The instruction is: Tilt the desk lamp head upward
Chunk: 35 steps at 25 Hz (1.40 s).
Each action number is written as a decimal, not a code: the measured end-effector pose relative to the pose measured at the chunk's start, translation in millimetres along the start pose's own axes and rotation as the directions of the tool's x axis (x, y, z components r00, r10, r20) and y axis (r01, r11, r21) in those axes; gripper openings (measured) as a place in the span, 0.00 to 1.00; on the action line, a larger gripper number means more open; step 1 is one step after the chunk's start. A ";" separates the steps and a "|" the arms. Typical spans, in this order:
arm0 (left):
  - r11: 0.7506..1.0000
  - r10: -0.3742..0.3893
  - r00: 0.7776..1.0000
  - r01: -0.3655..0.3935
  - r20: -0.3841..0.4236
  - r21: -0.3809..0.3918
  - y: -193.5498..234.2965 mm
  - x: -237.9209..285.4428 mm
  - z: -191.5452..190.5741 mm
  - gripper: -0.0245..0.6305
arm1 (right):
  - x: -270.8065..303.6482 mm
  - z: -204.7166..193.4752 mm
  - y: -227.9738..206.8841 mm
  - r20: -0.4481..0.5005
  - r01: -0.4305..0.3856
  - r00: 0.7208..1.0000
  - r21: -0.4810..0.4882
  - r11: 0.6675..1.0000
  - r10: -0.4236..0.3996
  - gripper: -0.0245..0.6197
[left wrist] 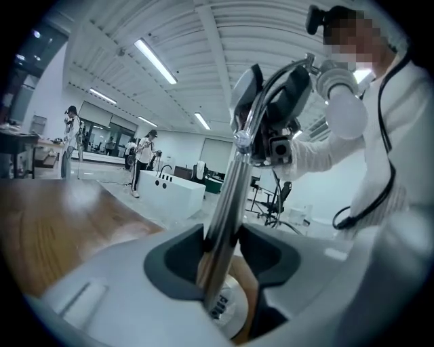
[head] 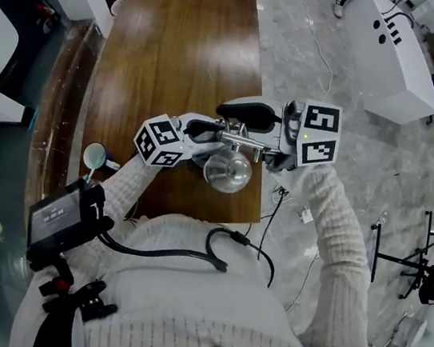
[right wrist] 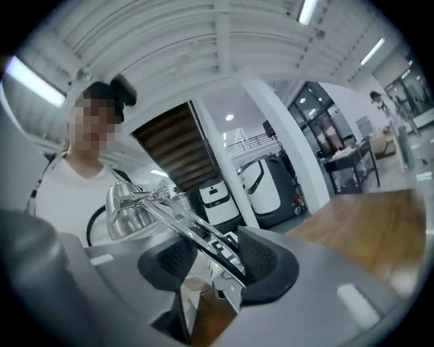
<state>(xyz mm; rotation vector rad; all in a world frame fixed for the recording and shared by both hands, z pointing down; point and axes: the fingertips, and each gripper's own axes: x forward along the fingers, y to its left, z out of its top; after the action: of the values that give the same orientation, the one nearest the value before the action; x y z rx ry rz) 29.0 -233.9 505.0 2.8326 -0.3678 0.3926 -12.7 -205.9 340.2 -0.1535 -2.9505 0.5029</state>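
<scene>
A chrome desk lamp stands near the front edge of the wooden table [head: 179, 50], its dome head [head: 228, 172] hanging low just in front of me. My left gripper [head: 207, 132] reaches in from the left. In the left gripper view its jaws [left wrist: 220, 254] are closed around the upright chrome pole [left wrist: 230, 203], with the round lamp base [left wrist: 229, 305] below. My right gripper [head: 234, 115] comes from the right. In the right gripper view the slanted twin-rod arm [right wrist: 190, 230] crosses between its pads [right wrist: 213, 261], and the dome head [right wrist: 125, 210] sits at that arm's far end.
A small round blue-rimmed object [head: 94, 156] lies by the table's left front corner. A white cabinet [head: 397, 50] stands on the marble floor at the right. A cable [head: 277, 206] trails off the table's front corner, and black stands [head: 422, 264] sit further right.
</scene>
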 end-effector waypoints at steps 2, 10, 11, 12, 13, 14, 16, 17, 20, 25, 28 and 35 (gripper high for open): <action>1.000 0.002 1.000 -0.002 -0.001 0.007 0.5 0.0 -0.3 0.29 | 0.2 1.3 -2.1 -0.014 -0.048 0.999 0.055 0.997 0.049 0.32; 0.999 0.000 1.000 0.000 -0.005 0.041 -0.8 1.2 -0.9 0.28 | -4.4 7.7 -15.9 0.016 -0.167 0.985 0.269 0.948 0.169 0.33; 0.999 0.000 1.000 0.000 -0.003 0.048 -1.0 1.0 -1.0 0.28 | -4.4 8.3 -16.9 0.018 -0.177 0.984 0.288 0.941 0.179 0.34; 0.999 0.001 1.000 -0.001 -0.001 0.054 -1.4 0.7 -1.3 0.28 | -4.2 8.4 -17.7 0.020 -0.185 0.982 0.307 0.933 0.189 0.34; 0.998 0.001 1.000 -0.001 0.001 0.060 -1.9 0.4 -1.9 0.28 | -3.9 8.2 -18.6 0.023 -0.194 0.980 0.326 0.925 0.197 0.34; 0.998 0.001 1.000 -0.001 0.001 0.065 -2.2 0.3 -2.6 0.28 | -3.7 8.0 -19.7 0.027 -0.202 0.978 0.345 0.917 0.206 0.34; 0.997 0.002 1.000 -0.002 0.000 0.077 -2.3 0.8 -2.9 0.28 | -4.2 8.7 -22.8 0.035 -0.216 0.975 0.381 0.899 0.220 0.34; 0.997 0.002 1.000 -0.002 -0.002 0.083 -2.1 1.2 -2.5 0.27 | -4.8 9.5 -24.3 0.040 -0.222 0.974 0.396 0.891 0.225 0.34; 0.995 -0.001 1.000 0.002 -0.010 0.100 -1.7 1.9 -1.7 0.27 | -6.0 11.7 -28.0 0.059 -0.228 0.973 0.430 0.874 0.225 0.35; 0.994 -0.010 1.000 0.012 -0.019 0.109 0.4 1.8 -3.2 0.27 | -5.2 12.4 -37.7 0.101 -0.212 0.977 0.506 0.836 0.186 0.36; 0.995 -0.008 1.000 0.009 -0.010 0.097 3.0 2.0 -2.8 0.27 | -4.9 14.3 -43.8 0.122 -0.212 0.977 0.534 0.819 0.174 0.36; 0.998 -0.002 1.000 0.002 0.004 0.063 9.5 -1.1 -1.5 0.28 | -2.3 17.5 -50.9 0.144 -0.204 0.978 0.521 0.829 0.150 0.36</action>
<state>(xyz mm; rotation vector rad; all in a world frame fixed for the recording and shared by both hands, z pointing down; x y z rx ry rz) 24.9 -242.1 508.0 2.8952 -0.3595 0.4049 -17.1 -259.6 340.7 -0.3466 -2.7607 1.3696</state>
